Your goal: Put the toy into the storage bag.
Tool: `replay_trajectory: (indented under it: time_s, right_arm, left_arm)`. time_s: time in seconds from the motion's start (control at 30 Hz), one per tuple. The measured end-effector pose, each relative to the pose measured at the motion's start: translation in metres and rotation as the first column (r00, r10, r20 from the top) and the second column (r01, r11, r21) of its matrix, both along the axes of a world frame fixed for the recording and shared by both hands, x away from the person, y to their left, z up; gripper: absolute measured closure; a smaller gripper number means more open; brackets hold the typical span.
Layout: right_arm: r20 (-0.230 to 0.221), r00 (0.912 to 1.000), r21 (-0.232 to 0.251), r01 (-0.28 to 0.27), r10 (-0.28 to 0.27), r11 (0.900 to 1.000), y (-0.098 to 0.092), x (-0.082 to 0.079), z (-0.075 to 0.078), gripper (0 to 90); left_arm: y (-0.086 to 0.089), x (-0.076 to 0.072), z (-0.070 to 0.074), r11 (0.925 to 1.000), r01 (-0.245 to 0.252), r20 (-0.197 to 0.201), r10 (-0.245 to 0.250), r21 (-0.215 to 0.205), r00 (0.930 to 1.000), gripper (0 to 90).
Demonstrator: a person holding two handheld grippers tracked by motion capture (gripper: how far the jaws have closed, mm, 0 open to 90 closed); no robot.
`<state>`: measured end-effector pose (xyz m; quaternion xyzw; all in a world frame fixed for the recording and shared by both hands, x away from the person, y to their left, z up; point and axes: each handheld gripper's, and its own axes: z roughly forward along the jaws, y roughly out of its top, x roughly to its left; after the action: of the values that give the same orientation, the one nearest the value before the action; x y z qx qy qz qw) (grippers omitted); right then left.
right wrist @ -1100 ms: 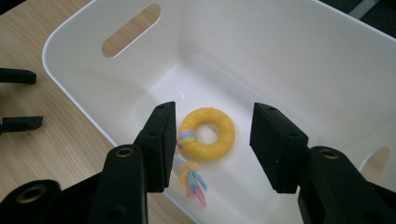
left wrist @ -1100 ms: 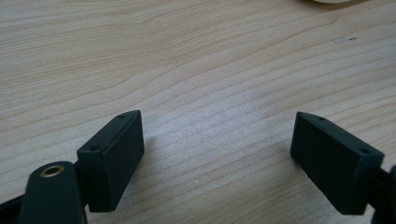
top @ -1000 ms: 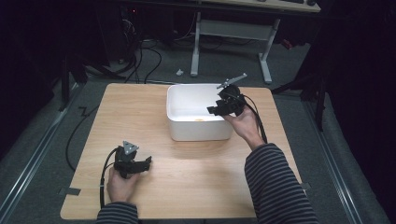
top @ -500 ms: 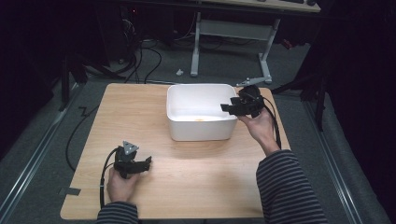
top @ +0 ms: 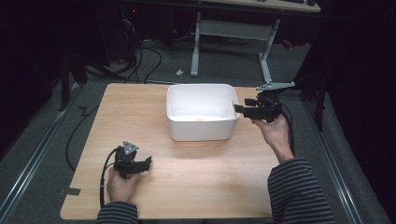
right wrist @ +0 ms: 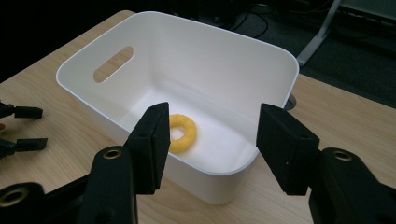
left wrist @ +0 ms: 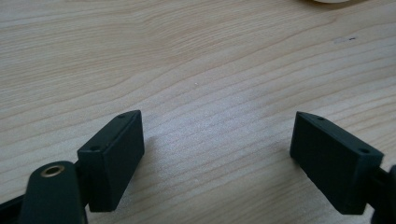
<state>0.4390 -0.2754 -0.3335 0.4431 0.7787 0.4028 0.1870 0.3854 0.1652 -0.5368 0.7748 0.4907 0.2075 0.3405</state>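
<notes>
High view is showing a white plastic bin (top: 201, 112) sitting on the wooden table (top: 140, 107); everything else is placing itself around that bin. A yellow ring (right wrist: 180, 132) is lying flat on the bin's floor. The right gripper (top: 239, 106) is hovering just beside the bin's right wall, its jaws gaping wide with nothing between them. The left gripper (top: 148, 162) is resting on the tabletop well clear of the bin's near left corner, jaws likewise spread apart and empty.

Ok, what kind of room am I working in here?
Probably a lab or recording workspace, not a home: a bare wooden table on grey carpet, loose cables on the floor behind it, and a metal-framed desk in a dark surround. A white bin holds a yellow ring.
</notes>
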Motion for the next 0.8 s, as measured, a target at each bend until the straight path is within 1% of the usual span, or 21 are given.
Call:
replay_trajectory:
  time_s: [0.07,0.27,0.53,0.63,0.8]
  right_arm:
    - [-0.001,1.0,0.002,0.001,-0.001,1.0,-0.003,-0.003,0.0,44.9]
    - [0.02,0.9998,0.008,-0.004,0.004,1.0,-0.009,-0.019,0.001,43.8]
    - [0.031,0.9992,0.015,0.026,-0.026,1.0,-0.026,-0.037,-0.002,44.0]
    - [0.044,0.9985,0.015,0.033,-0.033,0.999,-0.033,-0.046,-0.003,44.5]
    - [0.043,0.9982,0.011,0.041,-0.041,0.999,-0.04,-0.055,-0.006,44.9]
  left_arm:
    - [0.0,0.0,0.0,1.0,0.0,0.001,0.0,0.001,1.0,17.9]
    - [0.0,0.0,0.0,1.0,-0.001,0.001,0.001,0.001,1.0,17.9]
    - [0.0,0.0,0.0,1.0,-0.001,0.001,0.001,0.001,1.0,17.9]
    - [0.0,0.0,0.0,1.0,-0.001,0.001,0.001,0.001,1.0,17.9]
    - [0.0,0.0,0.0,1.0,-0.001,0.001,0.001,0.001,1.0,17.9]
